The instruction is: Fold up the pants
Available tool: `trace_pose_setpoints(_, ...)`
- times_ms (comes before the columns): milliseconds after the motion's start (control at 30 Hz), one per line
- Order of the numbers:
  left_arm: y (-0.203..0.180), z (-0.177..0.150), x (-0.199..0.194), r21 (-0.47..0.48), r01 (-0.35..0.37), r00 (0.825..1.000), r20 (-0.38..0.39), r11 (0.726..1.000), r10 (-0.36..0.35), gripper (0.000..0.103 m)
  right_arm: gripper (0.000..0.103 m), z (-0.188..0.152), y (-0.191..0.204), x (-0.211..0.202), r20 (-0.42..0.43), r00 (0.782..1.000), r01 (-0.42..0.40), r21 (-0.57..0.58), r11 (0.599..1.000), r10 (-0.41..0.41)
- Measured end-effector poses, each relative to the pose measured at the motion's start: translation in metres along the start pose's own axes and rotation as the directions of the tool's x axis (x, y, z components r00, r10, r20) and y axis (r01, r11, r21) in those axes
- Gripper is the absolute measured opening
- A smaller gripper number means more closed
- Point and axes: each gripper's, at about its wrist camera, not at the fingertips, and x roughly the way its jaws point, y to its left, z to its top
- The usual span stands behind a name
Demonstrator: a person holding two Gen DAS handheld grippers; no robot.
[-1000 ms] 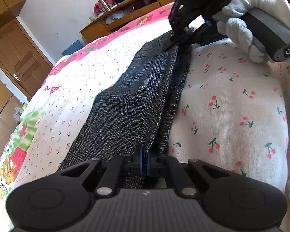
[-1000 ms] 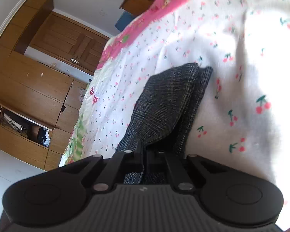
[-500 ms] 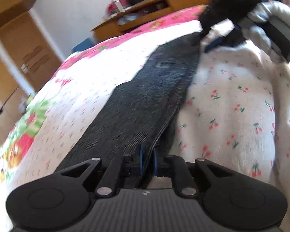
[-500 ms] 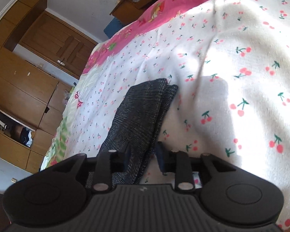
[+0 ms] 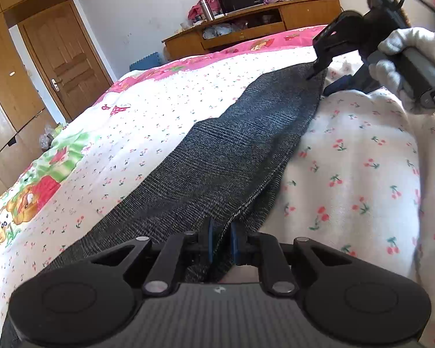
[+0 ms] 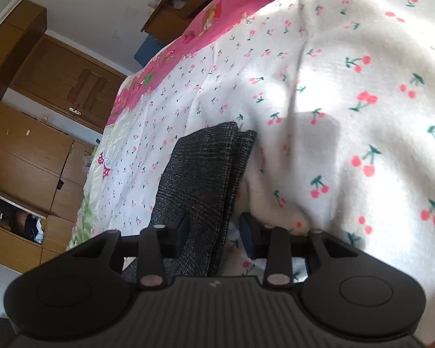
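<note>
Dark grey checked pants (image 5: 226,156) lie folded lengthwise on the cherry-print bed cover (image 5: 362,174), legs stacked. My left gripper (image 5: 221,239) sits at the near end, its blue pads slightly apart with the fabric edge between them. My right gripper (image 5: 319,82), held by a white-gloved hand (image 5: 406,58), is open at the far end of the pants. In the right wrist view the right gripper (image 6: 214,232) is open, with the pants (image 6: 206,174) lying loose by its left finger.
A wooden TV cabinet (image 5: 255,29) with clutter stands beyond the bed. A wooden door (image 5: 66,61) and wardrobes (image 6: 29,150) are on the left. The bed cover has a pink border (image 5: 246,49) at its far edge.
My right gripper has opened and let go of the pants end. My left gripper's pads have parted a little. The pants have settled flat on the bed.
</note>
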Motion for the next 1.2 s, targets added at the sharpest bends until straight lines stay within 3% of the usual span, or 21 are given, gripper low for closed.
trace_pose_setpoints(133, 0.003, 0.008, -0.008, -0.037, 0.022, 1.0, 0.007, 0.999, -0.022, 0.03, 0.039, 0.004, 0.008, 0.022, -0.011, 1.0, -0.027, -0.022, 0.999, 0.026)
trace_pose_setpoints(167, 0.003, 0.009, -0.011, -0.033, 0.037, 0.999, 0.004, 0.999, -0.037, 0.03, 0.043, 0.004, 0.011, 0.022, -0.012, 0.999, -0.045, -0.026, 0.999, 0.045)
trace_pose_setpoints(267, -0.001, 0.01, -0.023, -0.031, 0.111, 0.994, -0.011, 0.993, -0.111, 0.03, 0.04, 0.004, 0.013, 0.028, -0.017, 0.998, -0.066, -0.053, 0.996, 0.065)
trace_pose_setpoints(333, -0.003, 0.012, -0.032, -0.033, 0.172, 0.985, -0.018, 0.985, -0.173, 0.03, 0.033, 0.006, 0.008, 0.036, -0.012, 0.996, -0.086, -0.028, 0.996, 0.086)
trace_pose_setpoints(367, -0.005, 0.014, -0.037, -0.026, 0.178, 0.984, -0.015, 0.984, -0.178, 0.03, 0.022, 0.007, 0.005, 0.039, -0.009, 0.996, -0.094, -0.014, 0.995, 0.094)
trace_pose_setpoints(400, -0.006, 0.016, -0.042, -0.024, 0.17, 0.985, -0.005, 0.985, -0.17, 0.03, 0.008, 0.009, 0.002, 0.042, -0.019, 0.995, -0.093, 0.002, 0.996, 0.093)
trace_pose_setpoints(467, -0.002, 0.021, -0.045, -0.039, 0.124, 0.992, 0.028, 0.992, -0.123, 0.034, 0.007, 0.013, -0.003, 0.04, -0.028, 0.991, -0.127, 0.046, 0.991, 0.129)
trace_pose_setpoints(533, 0.008, 0.024, -0.039, -0.073, 0.04, 0.998, 0.057, 0.997, -0.036, 0.055, 0.007, 0.017, -0.006, 0.028, -0.012, 0.983, -0.184, 0.086, 0.979, 0.186)
trace_pose_setpoints(600, 0.018, 0.021, -0.019, -0.101, -0.051, 0.998, 0.042, 0.994, 0.056, 0.055, 0.007, 0.021, -0.005, 0.012, 0.019, 0.975, -0.223, 0.091, 0.971, 0.222)
trace_pose_setpoints(700, 0.02, 0.002, 0.024, -0.126, -0.035, 0.993, -0.114, 0.991, 0.021, 0.053, 0.006, 0.024, -0.004, 0.004, 0.039, 0.974, -0.224, 0.066, 0.972, 0.222)
trace_pose_setpoints(767, 0.012, -0.006, 0.026, -0.139, -0.052, 0.994, -0.099, 0.989, 0.039, 0.048, 0.007, 0.022, -0.003, 0.012, 0.015, 0.987, -0.158, 0.035, 0.987, 0.158)
trace_pose_setpoints(833, 0.007, -0.003, 0.019, -0.09, -0.058, 0.995, -0.081, 0.994, 0.051, 0.048, 0.007, 0.021, 0.004, 0.011, 0.016, 0.991, -0.134, -0.001, 0.991, 0.134)
trace_pose_setpoints(900, 0.017, -0.002, 0.009, -0.159, -0.037, 0.998, -0.065, 0.987, 0.027, 0.05, 0.007, 0.02, 0.027, -0.002, 0.041, 0.987, -0.152, -0.075, 0.985, 0.156)
trace_pose_setpoints(967, 0.032, -0.008, -0.003, -0.242, -0.018, 0.998, -0.057, 0.97, 0.004, 0.052, 0.007, 0.014, 0.067, -0.014, 0.04, 0.982, -0.17, -0.218, 0.961, 0.183)
trace_pose_setpoints(1033, 0.045, -0.019, -0.016, -0.264, -0.068, 0.997, -0.06, 0.962, 0.054, 0.052, 0.007, -0.002, 0.114, -0.024, 0.019, 0.975, -0.199, -0.368, 0.908, 0.221)
trace_pose_setpoints(1200, 0.085, -0.062, -0.061, -0.295, -0.22, 0.975, -0.107, 0.93, 0.197, 0.052, 0.007, -0.091, 0.226, -0.029, -0.175, 0.923, -0.377, -0.588, 0.715, 0.343)
